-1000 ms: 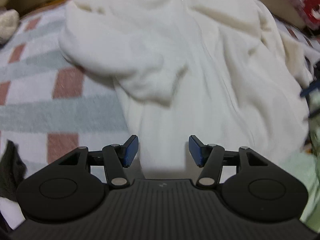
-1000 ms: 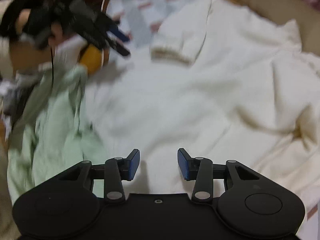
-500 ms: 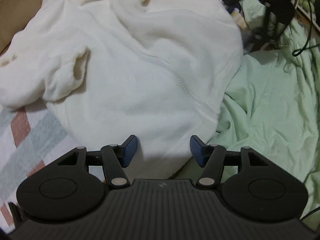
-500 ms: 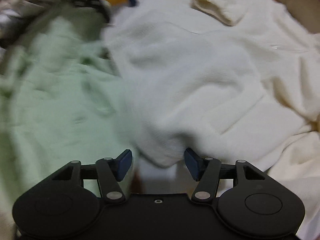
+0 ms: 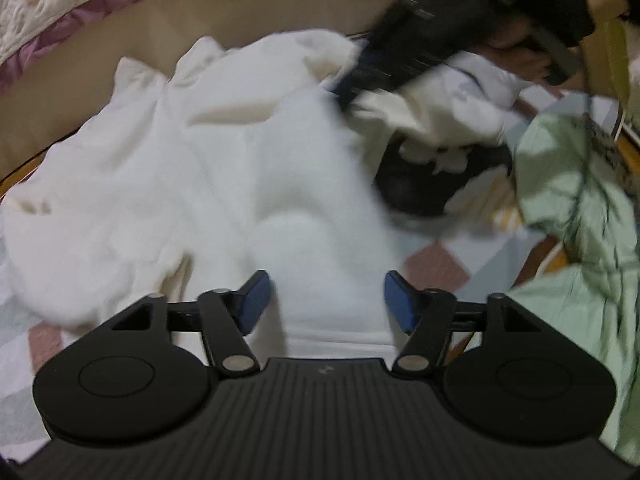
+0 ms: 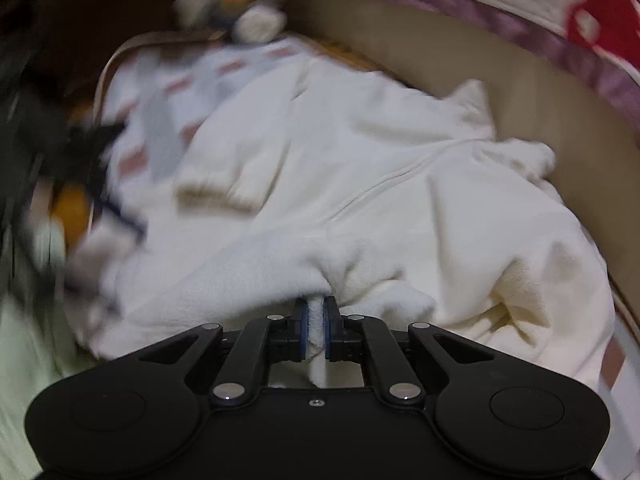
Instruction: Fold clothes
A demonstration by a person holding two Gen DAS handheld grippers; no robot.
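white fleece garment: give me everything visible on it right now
The white fleece garment is cream-white and fuzzy, with a zip seam down its front and a ribbed sleeve cuff folded over it. It lies crumpled and unfolded on a checked blanket, beside a pale green cloth. The right gripper is shut on a fold of its edge; the left gripper is open, with fleece between its fingers.
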